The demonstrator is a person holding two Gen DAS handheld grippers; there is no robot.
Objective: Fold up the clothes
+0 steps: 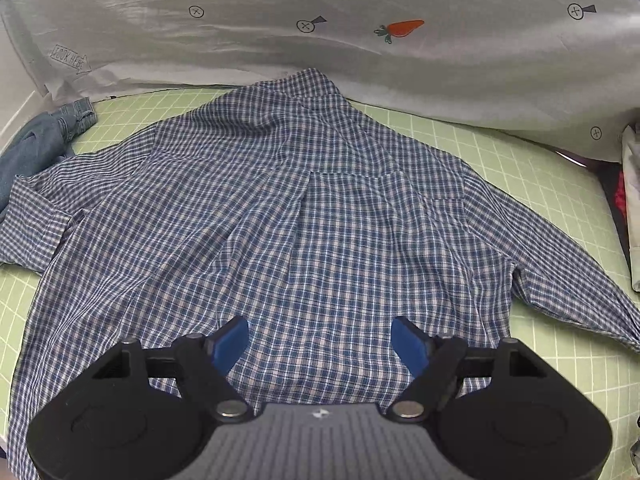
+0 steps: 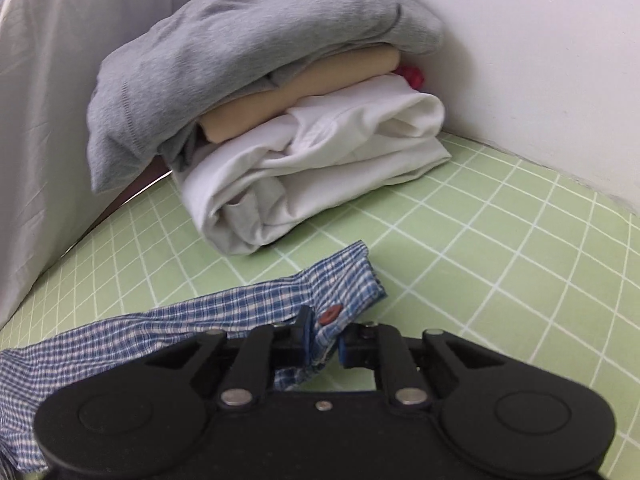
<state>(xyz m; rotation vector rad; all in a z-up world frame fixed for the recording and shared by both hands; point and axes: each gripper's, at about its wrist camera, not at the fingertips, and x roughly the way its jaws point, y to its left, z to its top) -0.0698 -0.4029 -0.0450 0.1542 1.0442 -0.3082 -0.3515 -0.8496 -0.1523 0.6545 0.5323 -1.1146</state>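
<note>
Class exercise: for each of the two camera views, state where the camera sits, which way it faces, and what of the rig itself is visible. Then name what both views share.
Left wrist: behind the open left gripper, facing the spread blue-and-white checked shirt and carrot-print sheet.
Right wrist: behind the right gripper, jaws shut on the shirt's buttoned cuff, facing the stack of folded clothes.
Shared: the shirt and green grid mat.

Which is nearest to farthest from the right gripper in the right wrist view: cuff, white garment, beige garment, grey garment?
1. Cuff, pinched in the right gripper.
2. White garment, bottom of the pile ahead.
3. Beige garment, above it.
4. Grey garment, on top, though its left edge droops closer.
</note>
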